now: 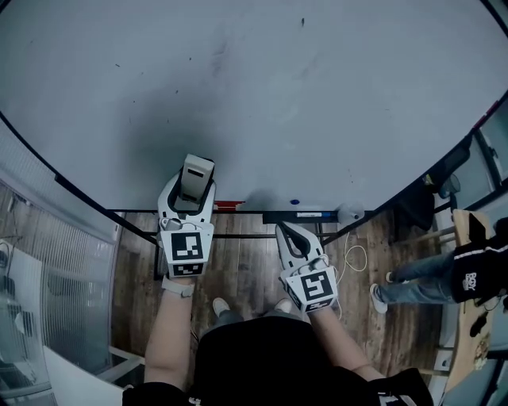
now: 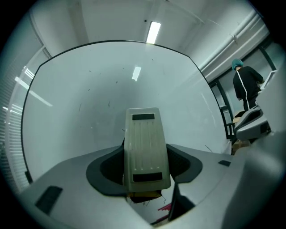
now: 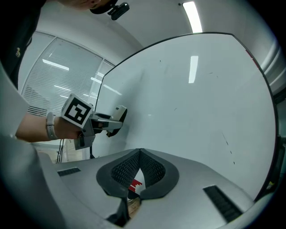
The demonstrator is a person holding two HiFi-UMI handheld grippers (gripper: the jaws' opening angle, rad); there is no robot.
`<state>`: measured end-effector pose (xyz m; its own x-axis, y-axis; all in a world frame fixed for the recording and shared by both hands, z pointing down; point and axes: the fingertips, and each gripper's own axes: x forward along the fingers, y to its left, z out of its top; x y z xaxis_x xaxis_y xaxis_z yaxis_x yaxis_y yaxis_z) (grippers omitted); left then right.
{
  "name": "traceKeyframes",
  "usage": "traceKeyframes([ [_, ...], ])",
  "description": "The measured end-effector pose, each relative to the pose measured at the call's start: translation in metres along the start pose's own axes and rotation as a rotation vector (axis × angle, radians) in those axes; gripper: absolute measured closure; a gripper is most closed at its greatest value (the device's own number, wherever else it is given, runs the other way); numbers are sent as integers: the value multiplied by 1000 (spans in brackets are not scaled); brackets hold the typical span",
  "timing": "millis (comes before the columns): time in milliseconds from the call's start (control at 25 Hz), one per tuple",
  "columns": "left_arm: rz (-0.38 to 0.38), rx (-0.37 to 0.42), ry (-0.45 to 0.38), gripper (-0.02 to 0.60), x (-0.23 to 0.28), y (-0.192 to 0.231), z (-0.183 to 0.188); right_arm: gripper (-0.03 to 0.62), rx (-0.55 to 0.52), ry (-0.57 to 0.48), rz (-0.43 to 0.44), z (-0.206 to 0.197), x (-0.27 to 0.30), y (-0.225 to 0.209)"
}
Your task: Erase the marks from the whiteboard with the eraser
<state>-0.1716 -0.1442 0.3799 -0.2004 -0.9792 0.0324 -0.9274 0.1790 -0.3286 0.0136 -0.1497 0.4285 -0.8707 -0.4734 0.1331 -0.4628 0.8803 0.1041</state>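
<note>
**A:** Where is the eraser?

**B:** In the left gripper. Its fingers are closed on the eraser's two sides. The plain back faces the camera, so the wiping face points at the whiteboard.

**A:** Is it on the board?

**B:** It sits low, near the bottom edge and just above the tray. In the right gripper view its front end looks to be at the surface, but I can't tell whether it is pressing.

**A:** And the right gripper?

**B:** Its fingers are shut tip to tip with nothing held. The bit of red in the gap lies beyond them. The gripper hangs below the board's edge, probably to keep out of the wiping arm's way.

**A:** What is there to wipe?

**B:** A few small dark marks are scattered high on the board, well apart from the eraser. There is also a greyish smear just above the eraser. I judge the work lies upward, so the left arm would need to reach up and keep the eraser flat to the board.
</note>
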Motion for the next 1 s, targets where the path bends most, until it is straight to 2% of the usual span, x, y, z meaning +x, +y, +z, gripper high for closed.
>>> traceKeyframes([
  [280,-77,-117,40,314,-49,-28,-33,568,-14,-2,72,3,10,21],
  [600,-107,-142,86,313,-84,-50,-60,566,-30,19,107,5,17,32],
  [760,-139,-138,105,313,-90,-63,-70,568,-49,6,137,4,19,38],
  [1000,-154,-151,113,313,-88,-70,-73,568,-46,13,134,3,21,36],
])
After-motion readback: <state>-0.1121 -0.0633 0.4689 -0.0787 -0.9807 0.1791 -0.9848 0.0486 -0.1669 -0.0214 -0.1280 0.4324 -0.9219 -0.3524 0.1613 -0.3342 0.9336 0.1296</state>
